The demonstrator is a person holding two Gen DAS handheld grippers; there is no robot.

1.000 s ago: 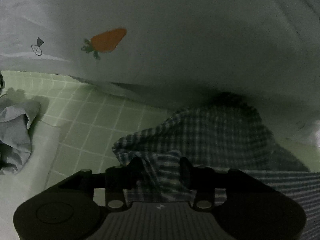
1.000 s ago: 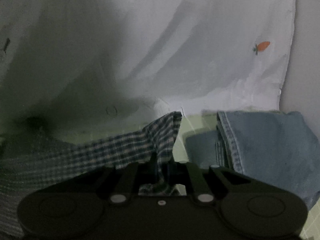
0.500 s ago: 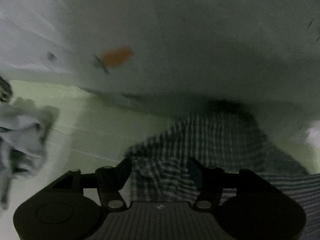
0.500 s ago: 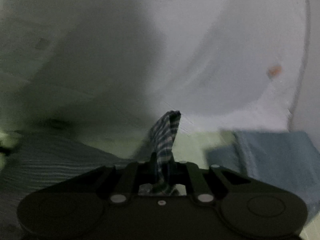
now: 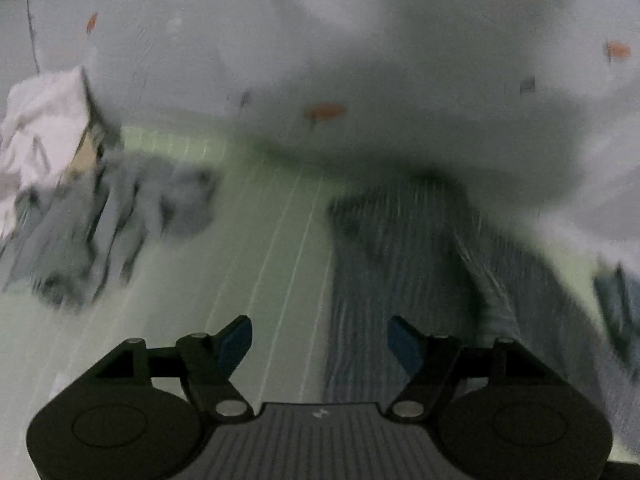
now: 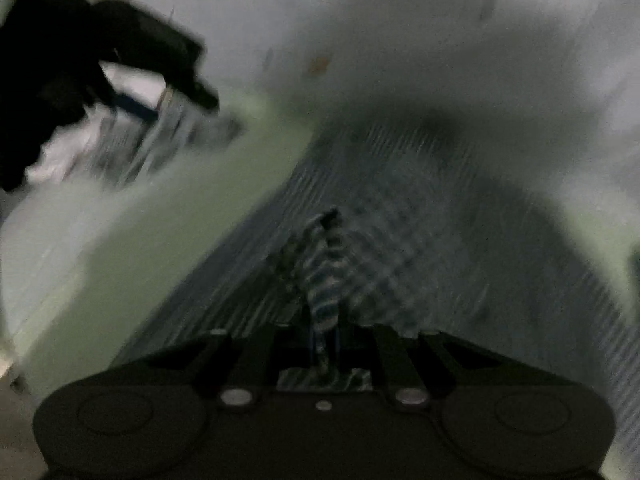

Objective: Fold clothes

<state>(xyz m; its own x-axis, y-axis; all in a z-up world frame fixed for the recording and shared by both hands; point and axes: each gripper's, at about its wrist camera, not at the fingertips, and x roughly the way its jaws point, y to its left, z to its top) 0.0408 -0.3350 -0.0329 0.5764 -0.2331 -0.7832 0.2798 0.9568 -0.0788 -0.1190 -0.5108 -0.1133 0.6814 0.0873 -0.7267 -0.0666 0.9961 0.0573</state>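
A blue-and-white checked shirt point(image 5: 400, 260) lies spread on the green gridded mat point(image 5: 260, 240), blurred by motion. My left gripper point(image 5: 320, 328) hovers above the shirt's left edge. Its jaws are opening and stand wide, with nothing between the blue pads. In the right wrist view, my right gripper point(image 6: 324, 320) is shut on a narrow fold of the checked shirt point(image 6: 324, 272). Those jaws are starting to ease apart, with the cloth still pinched between them. The fold is held over the rest of the shirt point(image 6: 420, 200).
A white sheet with carrot prints point(image 5: 400, 60) rises behind the mat. A crumpled grey garment pile point(image 5: 100, 220) and white cloth point(image 5: 40, 120) sit at the left. Blue denim point(image 5: 616, 292) shows at the right edge. A dark blurred shape of the other hand point(image 6: 80, 60) is at the upper left.
My left gripper let go of the checked shirt, opened wide and drew back and up. My right gripper swung across over the shirt, still holding its fold.
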